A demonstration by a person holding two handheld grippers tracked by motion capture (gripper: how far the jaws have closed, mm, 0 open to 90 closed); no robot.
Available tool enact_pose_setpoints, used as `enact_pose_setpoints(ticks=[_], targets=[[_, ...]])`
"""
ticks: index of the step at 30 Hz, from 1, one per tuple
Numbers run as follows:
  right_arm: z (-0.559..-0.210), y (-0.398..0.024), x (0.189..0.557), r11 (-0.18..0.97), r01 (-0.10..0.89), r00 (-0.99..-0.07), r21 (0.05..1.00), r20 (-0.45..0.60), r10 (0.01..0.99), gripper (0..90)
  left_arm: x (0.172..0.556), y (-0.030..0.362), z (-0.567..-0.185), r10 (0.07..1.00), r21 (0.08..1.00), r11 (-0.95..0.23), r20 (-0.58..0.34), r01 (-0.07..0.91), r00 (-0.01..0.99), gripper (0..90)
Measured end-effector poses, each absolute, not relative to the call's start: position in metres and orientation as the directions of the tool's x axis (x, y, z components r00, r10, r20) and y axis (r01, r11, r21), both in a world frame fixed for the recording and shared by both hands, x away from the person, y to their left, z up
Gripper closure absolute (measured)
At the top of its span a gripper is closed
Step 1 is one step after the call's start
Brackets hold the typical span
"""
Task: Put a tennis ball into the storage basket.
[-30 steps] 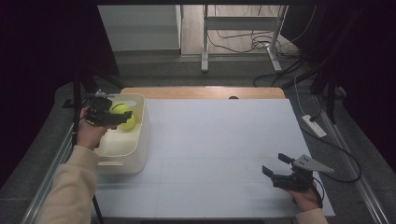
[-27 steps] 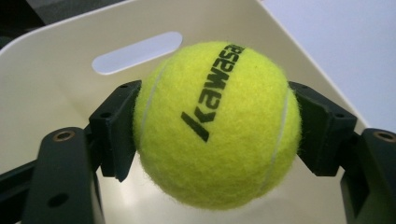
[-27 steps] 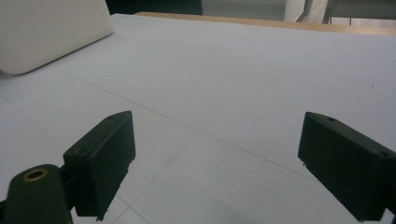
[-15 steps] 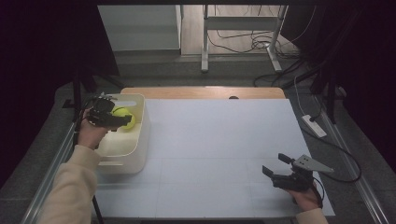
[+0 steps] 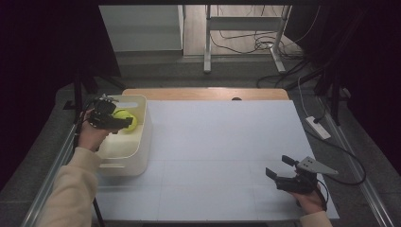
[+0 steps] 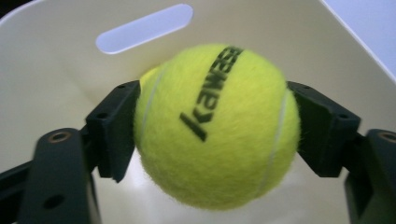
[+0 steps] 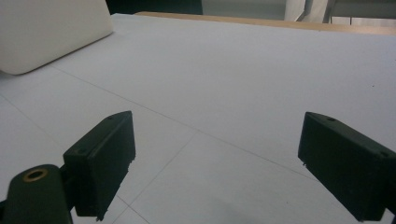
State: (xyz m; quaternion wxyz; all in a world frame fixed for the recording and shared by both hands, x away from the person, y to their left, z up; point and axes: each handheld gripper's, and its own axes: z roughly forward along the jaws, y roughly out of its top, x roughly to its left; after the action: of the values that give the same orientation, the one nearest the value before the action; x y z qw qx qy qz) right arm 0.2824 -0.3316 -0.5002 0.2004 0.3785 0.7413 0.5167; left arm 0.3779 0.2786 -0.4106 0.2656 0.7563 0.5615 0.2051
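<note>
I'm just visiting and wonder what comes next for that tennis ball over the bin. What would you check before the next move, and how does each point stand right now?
1. Tennis ball is over the inside of the cream bin, not over its rim: ok.
2. Left gripper has just been opening its jaws, with the ball between them; whether the pads have let go of it: cannot tell.
3. Bin floor under the ball is free of other things: cannot tell, the ball hides part of it.
4. Right gripper is open, holds nothing and sits far from the bin: ok.
5. Bin stands upright on the white table: ok.
</note>
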Motion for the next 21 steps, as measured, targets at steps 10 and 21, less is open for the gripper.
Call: enact_pose_setpoints(ticks=[10, 21], targets=[[-0.500, -0.332, 0.282, 0.177, 0.354, -0.633, 0.918, 0.096, 0.768, 11.1, 0.366, 0.278, -0.395, 0.944, 0.733, -0.181, -0.059, 0.656, 0.326, 12.7], [-0.500, -0.332, 0.285, 0.173, 0.357, -0.634, 0.918, 0.102, 0.767, 11.1, 0.354, 0.272, -0.385, 0.918, 0.783, -0.166, -0.099, 0.600, 0.384, 12.0]])
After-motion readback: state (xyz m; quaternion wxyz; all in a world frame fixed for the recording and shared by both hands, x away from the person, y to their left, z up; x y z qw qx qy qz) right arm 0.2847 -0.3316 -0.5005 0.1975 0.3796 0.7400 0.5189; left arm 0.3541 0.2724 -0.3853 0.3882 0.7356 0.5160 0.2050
